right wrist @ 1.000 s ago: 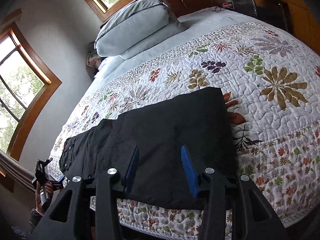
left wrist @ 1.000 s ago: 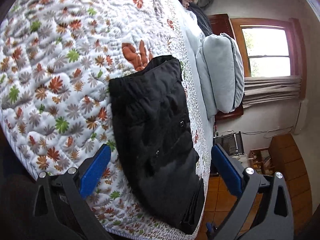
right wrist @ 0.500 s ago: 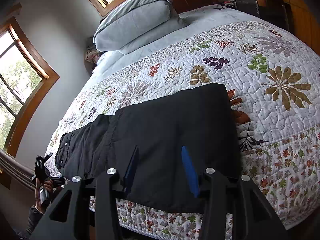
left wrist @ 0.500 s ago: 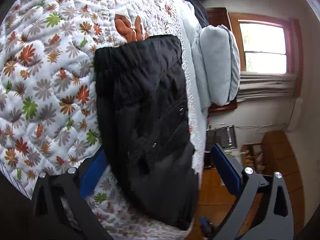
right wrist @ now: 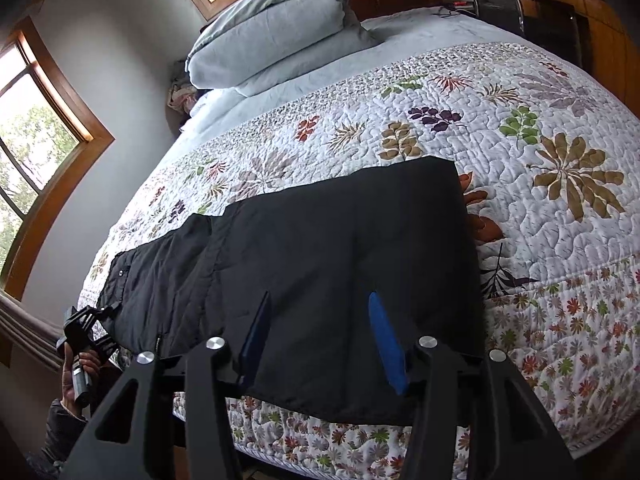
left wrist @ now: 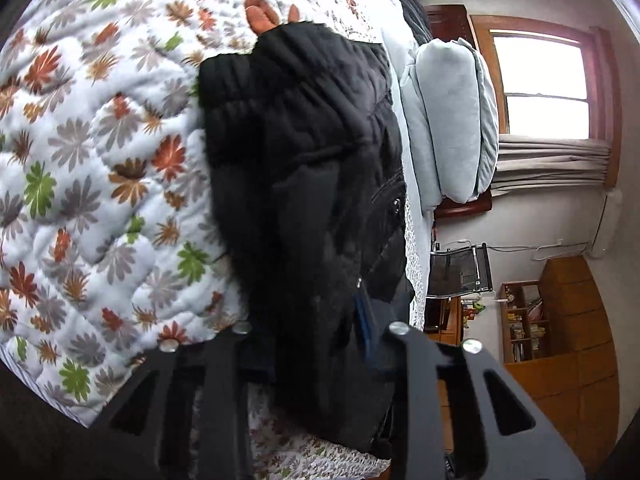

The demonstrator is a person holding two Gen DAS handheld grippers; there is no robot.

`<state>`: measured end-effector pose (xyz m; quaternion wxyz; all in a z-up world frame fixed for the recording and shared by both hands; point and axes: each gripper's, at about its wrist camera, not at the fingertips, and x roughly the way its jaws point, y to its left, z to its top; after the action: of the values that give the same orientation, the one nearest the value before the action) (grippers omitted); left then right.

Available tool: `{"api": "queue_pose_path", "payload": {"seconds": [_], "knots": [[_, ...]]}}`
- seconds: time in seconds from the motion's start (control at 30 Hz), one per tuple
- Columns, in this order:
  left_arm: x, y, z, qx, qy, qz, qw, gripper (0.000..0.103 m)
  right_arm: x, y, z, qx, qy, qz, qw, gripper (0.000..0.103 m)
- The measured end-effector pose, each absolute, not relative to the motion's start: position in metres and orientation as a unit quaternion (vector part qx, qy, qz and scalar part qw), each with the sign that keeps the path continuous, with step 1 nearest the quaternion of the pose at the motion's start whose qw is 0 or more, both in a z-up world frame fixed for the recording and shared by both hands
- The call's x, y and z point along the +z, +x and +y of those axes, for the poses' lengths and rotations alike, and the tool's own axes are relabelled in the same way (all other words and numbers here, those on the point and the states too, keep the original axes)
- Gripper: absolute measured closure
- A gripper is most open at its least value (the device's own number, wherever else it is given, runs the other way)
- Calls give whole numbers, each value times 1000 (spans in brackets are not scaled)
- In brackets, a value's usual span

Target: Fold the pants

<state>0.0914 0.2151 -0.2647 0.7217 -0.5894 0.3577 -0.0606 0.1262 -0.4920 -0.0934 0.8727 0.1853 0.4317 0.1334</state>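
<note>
quilted bed [right wrist: 520,92] (black pants [right wrist: 320,272] atop)

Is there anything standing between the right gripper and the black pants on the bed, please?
Nothing visible does: the right gripper is open right over the black pants, which lie flat on the quilt.

My bed, counted by kind.
One pair of black pants [right wrist: 320,280]; one floral quilt [right wrist: 540,128]; two stacked pillows [right wrist: 272,36]; my two grippers: left [left wrist: 320,332], right [right wrist: 316,340].
</note>
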Motion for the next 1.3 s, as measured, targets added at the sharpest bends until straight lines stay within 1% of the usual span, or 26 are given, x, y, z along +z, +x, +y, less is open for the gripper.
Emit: {"api": "queue_pose_path", "payload": {"seconds": [0.07, 0.2, 0.27, 0.33, 0.6, 0.77, 0.9, 1.1, 1.3], "knots": [[-264, 93, 215, -67, -595, 350, 721, 83, -94, 126, -492, 132, 186, 432, 873, 51], [-256, 104, 210, -65, -582, 346, 733, 87, -94, 127, -493, 129, 183, 433, 873, 51], [-247, 108, 206, -74, -569, 333, 748, 89, -94, 126, -493, 129, 184, 432, 873, 51], [-230, 113, 199, -94, -550, 315, 768, 90, -94, 126, -494, 128, 182, 432, 874, 51], [-175, 133, 173, -142, -501, 276, 808, 90, -93, 126, -502, 123, 193, 426, 875, 51], [-129, 145, 136, -194, -435, 250, 843, 88, -92, 124, -511, 118, 204, 420, 876, 51], [-97, 160, 97, -231, -384, 247, 859, 85, -92, 120, -520, 113, 211, 414, 878, 51], [-73, 177, 44, -274, -331, 257, 866, 82, -91, 117, -536, 105, 221, 404, 881, 51], [-82, 163, 0, -300, -289, 277, 866, 81, -84, 118, -545, 110, 225, 392, 885, 51]]}}
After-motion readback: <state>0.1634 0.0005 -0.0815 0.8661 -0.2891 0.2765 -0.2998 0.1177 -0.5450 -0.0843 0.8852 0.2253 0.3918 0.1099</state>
